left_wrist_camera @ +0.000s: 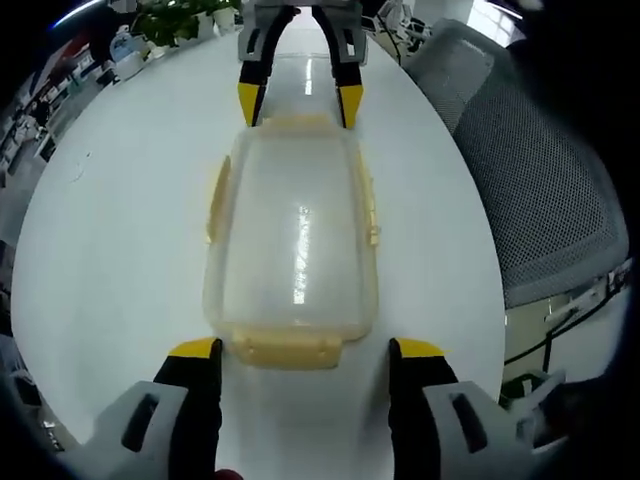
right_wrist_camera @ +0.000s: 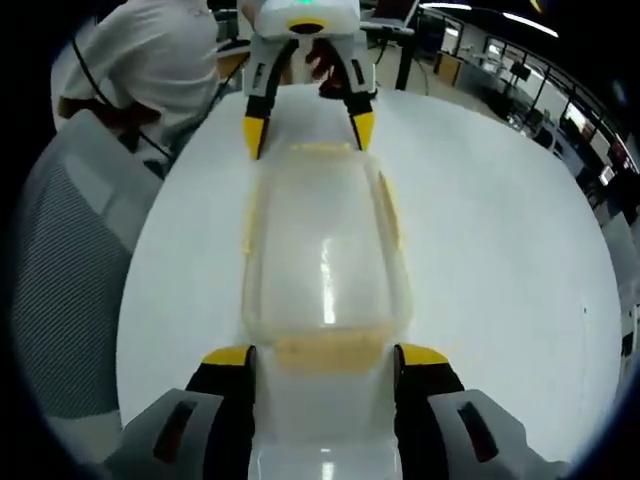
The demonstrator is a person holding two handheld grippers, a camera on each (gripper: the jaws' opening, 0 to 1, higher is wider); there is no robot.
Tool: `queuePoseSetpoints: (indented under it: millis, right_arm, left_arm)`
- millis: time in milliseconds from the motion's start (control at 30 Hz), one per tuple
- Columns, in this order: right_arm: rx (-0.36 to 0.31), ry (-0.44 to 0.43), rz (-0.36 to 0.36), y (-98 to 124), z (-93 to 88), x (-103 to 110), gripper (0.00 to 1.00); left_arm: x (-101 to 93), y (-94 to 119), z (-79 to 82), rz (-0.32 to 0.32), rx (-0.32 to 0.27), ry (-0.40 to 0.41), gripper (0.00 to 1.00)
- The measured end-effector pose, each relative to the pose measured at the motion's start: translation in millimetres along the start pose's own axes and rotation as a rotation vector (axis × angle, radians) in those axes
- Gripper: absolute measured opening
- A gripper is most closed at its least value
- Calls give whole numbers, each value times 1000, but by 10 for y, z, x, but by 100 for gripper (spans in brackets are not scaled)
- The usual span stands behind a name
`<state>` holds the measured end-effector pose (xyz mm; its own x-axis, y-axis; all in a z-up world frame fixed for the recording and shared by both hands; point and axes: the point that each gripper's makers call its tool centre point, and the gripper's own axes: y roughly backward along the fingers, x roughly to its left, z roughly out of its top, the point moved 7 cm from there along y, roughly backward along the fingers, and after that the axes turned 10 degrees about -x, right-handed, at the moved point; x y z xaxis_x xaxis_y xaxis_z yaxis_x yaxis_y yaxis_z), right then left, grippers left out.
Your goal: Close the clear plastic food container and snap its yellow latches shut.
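The clear plastic container (left_wrist_camera: 295, 240) lies lengthwise on the white table (left_wrist_camera: 120, 250) with its lid on. Yellow latches run along its long sides (left_wrist_camera: 372, 205) and its ends. My left gripper (left_wrist_camera: 307, 350) is open, its jaws straddling the near end latch (left_wrist_camera: 290, 352) without touching it. At the far end, my right gripper (left_wrist_camera: 300, 105) is open too, a tip at each corner. In the right gripper view the container (right_wrist_camera: 325, 250) stretches from the right gripper (right_wrist_camera: 324, 356) to the left gripper (right_wrist_camera: 308, 130), and a yellow end latch (right_wrist_camera: 325, 350) sits between the right jaws.
A grey mesh office chair (left_wrist_camera: 540, 170) stands close to the table edge (right_wrist_camera: 70, 270). A person in a white shirt (right_wrist_camera: 150, 60) stands behind the left gripper. Potted plants (left_wrist_camera: 180, 20) sit at the table's far side.
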<state>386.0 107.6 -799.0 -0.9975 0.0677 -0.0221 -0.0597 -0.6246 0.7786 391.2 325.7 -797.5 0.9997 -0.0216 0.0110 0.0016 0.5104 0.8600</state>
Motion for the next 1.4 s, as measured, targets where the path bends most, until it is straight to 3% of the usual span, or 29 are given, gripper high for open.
queuePoseSetpoints:
  millis: [267,400,533,700,900,1133,1400]
  right_arm:
    - [1,3,27,-19,14,-3,48]
    - [11,5,31,-10,16,-53,40]
    - [86,40,53,-25,49,-67,39]
    - [122,35,63,-45,72,-96,39]
    - [183,41,67,-72,109,-104,39]
    - [210,41,67,-68,115,-115,39]
    - [220,64,81,-79,115,-165,40]
  left_arm:
    - [51,21,35,10,-10,18,51]
    - [62,21,19,-1,-20,3,47]
    - [73,30,42,-8,-4,-6,40]
    - [96,25,38,-15,2,-7,40]
    - [108,1,69,-16,55,-8,40]
    - [114,9,67,-12,45,5,40]
    - [112,-27,130,2,151,23,39]
